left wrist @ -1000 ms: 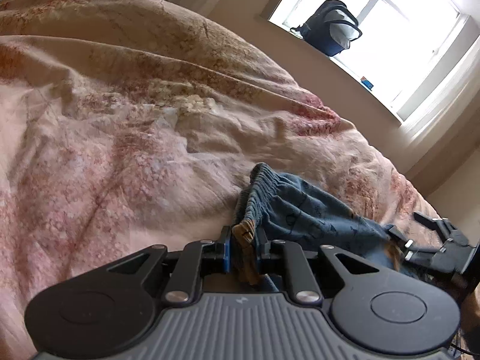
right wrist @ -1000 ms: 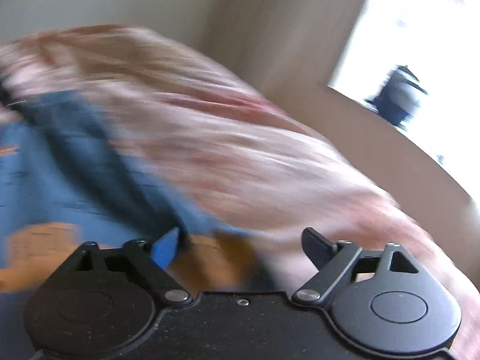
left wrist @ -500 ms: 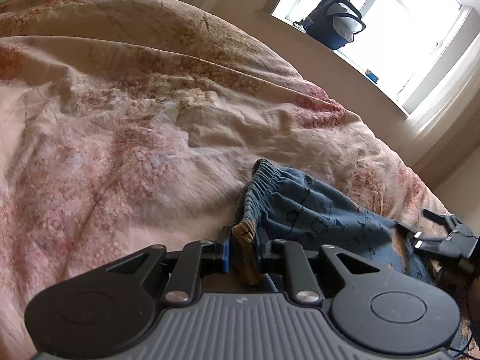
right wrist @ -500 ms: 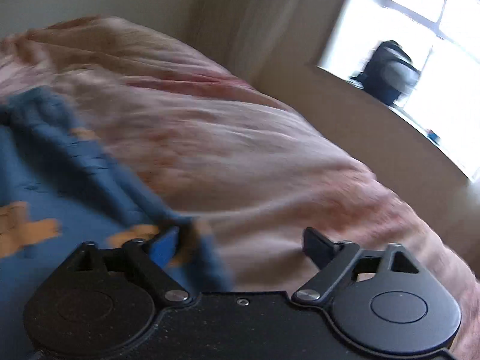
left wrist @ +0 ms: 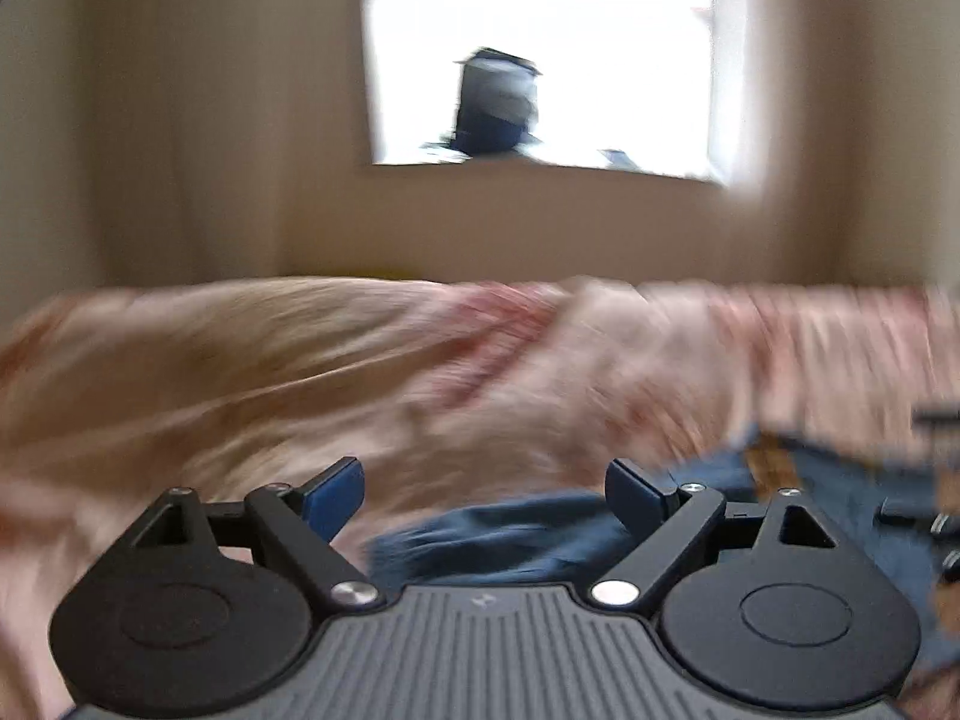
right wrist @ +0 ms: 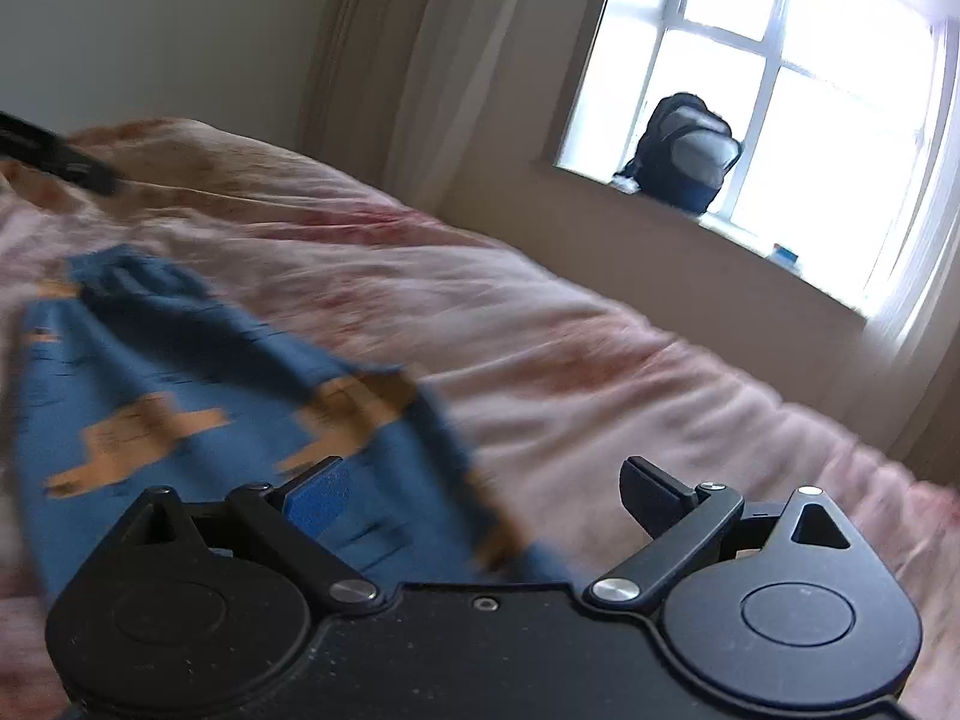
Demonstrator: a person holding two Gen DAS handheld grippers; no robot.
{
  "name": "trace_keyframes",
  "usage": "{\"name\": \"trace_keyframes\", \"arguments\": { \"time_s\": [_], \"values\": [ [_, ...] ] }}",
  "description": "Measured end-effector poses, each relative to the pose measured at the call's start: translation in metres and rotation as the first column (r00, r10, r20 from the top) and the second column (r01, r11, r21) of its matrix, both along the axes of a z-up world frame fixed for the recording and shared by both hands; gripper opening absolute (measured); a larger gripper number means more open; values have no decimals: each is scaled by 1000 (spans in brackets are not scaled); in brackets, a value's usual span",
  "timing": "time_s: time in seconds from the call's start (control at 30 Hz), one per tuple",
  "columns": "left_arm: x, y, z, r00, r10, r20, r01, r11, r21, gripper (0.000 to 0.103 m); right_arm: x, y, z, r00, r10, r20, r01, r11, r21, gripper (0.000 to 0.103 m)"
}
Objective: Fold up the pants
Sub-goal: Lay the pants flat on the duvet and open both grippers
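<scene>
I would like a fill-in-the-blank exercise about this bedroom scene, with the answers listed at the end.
1. The jaws of the left gripper and the right gripper are both ____.
2. The blue pants carry patches of the colour ____.
3. The pants lie on a pink floral ____.
4. The dark backpack stands on the sill of the ____.

Answers: open; orange; bedspread; window

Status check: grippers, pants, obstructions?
Left hand-held gripper open, empty. Right hand-held gripper open, empty. Blue orange-patterned fabric pants lying on floral duvet. Nothing obstructing.
</scene>
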State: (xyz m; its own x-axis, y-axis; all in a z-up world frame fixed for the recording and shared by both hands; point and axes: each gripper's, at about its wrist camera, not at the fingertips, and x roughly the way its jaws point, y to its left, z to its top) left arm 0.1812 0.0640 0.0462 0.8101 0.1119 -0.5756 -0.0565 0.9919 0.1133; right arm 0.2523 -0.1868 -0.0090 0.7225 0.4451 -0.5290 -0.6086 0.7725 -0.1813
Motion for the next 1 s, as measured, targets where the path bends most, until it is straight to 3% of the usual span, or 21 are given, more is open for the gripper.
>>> {"name": "trace_keyframes", "arguments": {
  "time_s": [0.13,0.23,0.33,0.4,0.47,0.53,0.63,0.7,0.77,0.83,0.9,0.93,1.0],
  "values": [
    [43,-30,-40,989,-75,-131,103,970,222,82,-36,-2,-2,1000,-2,-18,2,1000,3,98],
    [69,-23,-63,988,43,-149,10,941,339,82,-53,-12,-10,999,-16,-35,14,999,-50,98],
    [85,3,-63,972,180,-151,-129,947,295,82,-59,-35,-21,993,-120,-12,117,982,-150,98],
    [82,11,-50,965,238,-113,-205,947,245,81,-60,-57,-22,966,-255,37,258,948,-188,98],
    [64,6,-32,970,241,-26,-233,959,163,92,-65,-77,-16,932,-359,55,363,917,-167,98],
    [42,-9,-19,988,149,29,-151,986,69,100,-76,-91,-7,923,-383,34,385,919,-89,100],
    [27,-47,-27,998,-31,-54,33,999,35,100,-90,-88,-4,943,-332,18,332,942,-55,102],
    [29,-69,-47,984,-118,-137,131,987,93,100,-90,-86,-11,949,-314,-14,312,948,-67,102],
    [29,-81,-72,976,-95,-194,129,977,170,100,-82,-92,-19,940,-337,-58,331,939,-94,102],
    [31,-69,-79,985,-55,-165,77,989,129,103,-77,-110,-22,917,-395,-58,387,915,-117,102],
    [35,-60,-73,985,1,-173,18,994,109,103,-72,-131,-18,873,-488,20,483,855,-189,102],
    [39,-55,-69,984,42,-172,-23,993,111,103,-68,-147,-12,830,-553,75,555,804,-214,102],
    [48,-52,-57,978,135,-161,-113,984,136,102,-66,-179,6,743,-663,94,668,725,-170,102]
  ]
}}
